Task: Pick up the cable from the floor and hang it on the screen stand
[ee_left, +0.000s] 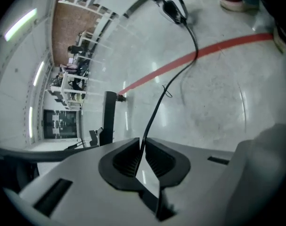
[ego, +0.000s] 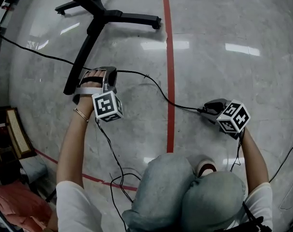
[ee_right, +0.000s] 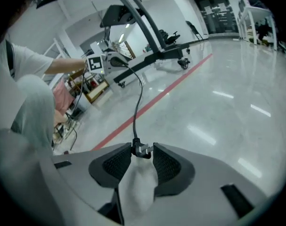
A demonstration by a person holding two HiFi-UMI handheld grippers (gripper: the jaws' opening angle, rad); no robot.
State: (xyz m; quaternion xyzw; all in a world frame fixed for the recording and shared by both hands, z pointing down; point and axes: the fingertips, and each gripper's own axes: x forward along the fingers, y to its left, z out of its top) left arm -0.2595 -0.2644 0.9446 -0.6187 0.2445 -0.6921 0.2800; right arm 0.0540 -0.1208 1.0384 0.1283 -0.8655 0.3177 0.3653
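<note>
Here the left gripper (ee_left: pixel 143 147) pinches the cable (ee_left: pixel 152 116); the right gripper (ee_right: pixel 142 144) apparently clamps its plug (ee_right: pixel 142 150).

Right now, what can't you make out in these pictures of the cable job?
The screen stand: the head view's top edge cuts it off above its legs.
The cable: its far end is lost at the head view's left edge.
The shelves: in the left gripper view, contents too small and blurred.

Thin black cable (ego: pixel 160 92), loosely strung just beside black wheeled screen stand (ego: pixel 86 50)
</note>
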